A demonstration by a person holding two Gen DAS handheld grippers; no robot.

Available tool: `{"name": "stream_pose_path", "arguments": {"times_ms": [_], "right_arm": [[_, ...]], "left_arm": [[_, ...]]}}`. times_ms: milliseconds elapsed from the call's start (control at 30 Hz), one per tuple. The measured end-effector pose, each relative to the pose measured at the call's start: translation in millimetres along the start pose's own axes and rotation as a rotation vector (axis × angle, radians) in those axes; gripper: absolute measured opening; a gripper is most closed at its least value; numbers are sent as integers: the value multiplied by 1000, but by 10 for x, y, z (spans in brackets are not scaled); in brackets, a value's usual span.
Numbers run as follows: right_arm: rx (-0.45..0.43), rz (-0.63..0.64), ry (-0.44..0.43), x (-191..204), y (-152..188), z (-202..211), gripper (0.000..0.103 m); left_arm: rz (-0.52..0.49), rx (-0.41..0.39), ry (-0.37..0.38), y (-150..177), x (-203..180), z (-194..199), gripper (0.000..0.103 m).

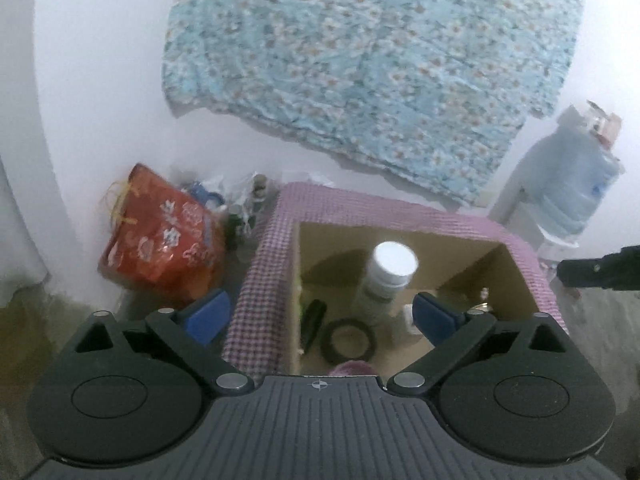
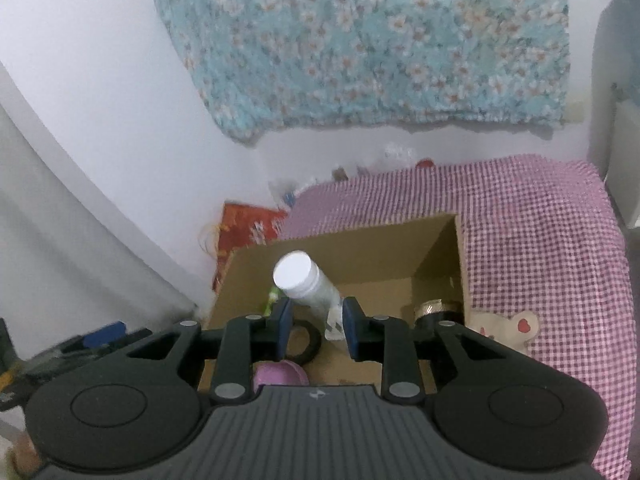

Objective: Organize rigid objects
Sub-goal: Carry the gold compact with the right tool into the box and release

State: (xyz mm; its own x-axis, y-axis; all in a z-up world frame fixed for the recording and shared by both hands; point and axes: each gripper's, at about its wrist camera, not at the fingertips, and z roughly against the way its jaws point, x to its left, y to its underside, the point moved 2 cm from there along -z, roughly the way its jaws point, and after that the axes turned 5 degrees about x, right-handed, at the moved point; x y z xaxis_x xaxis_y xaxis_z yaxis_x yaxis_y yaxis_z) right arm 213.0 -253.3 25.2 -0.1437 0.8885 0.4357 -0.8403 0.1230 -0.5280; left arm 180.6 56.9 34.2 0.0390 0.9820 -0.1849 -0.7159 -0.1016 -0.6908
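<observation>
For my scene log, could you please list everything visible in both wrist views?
cardboard box: 1, brown, open, on the checked cloth
white bottle: 1, white cap, leaning in the box, between the right gripper's fingers
black ring: 1, black, box floor
dark bottle: 1, dark green, box floor, left side
gold-rimmed jar: 1, black and gold, box's right corner
checked cloth: 1, pink and white, under the box
floral cloth: 1, turquoise, on the wall
red bag: 1, red, floor left of the box
water jug: 1, pale blue, far right
left gripper: 1, black, blue pads, open above the box
right gripper: 1, black, around the bottle; contact unclear
</observation>
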Motion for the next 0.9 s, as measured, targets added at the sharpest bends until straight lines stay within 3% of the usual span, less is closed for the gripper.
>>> {"name": "stream_pose_path", "arguments": {"times_ms": [333, 567, 733, 900], "right_arm": [[225, 79, 127, 107, -270, -919, 30], [379, 160, 295, -25, -427, -1643, 30], [477, 151, 402, -261, -430, -1988, 29], [547, 101, 378, -335, -370, -1963, 29]], "left_arm": [[-66, 75, 38, 175, -86, -282, 101], [-153, 102, 50, 271, -235, -388, 102], [-165, 109, 64, 306, -225, -400, 102], [-164, 108, 72, 330, -219, -402, 102]]}}
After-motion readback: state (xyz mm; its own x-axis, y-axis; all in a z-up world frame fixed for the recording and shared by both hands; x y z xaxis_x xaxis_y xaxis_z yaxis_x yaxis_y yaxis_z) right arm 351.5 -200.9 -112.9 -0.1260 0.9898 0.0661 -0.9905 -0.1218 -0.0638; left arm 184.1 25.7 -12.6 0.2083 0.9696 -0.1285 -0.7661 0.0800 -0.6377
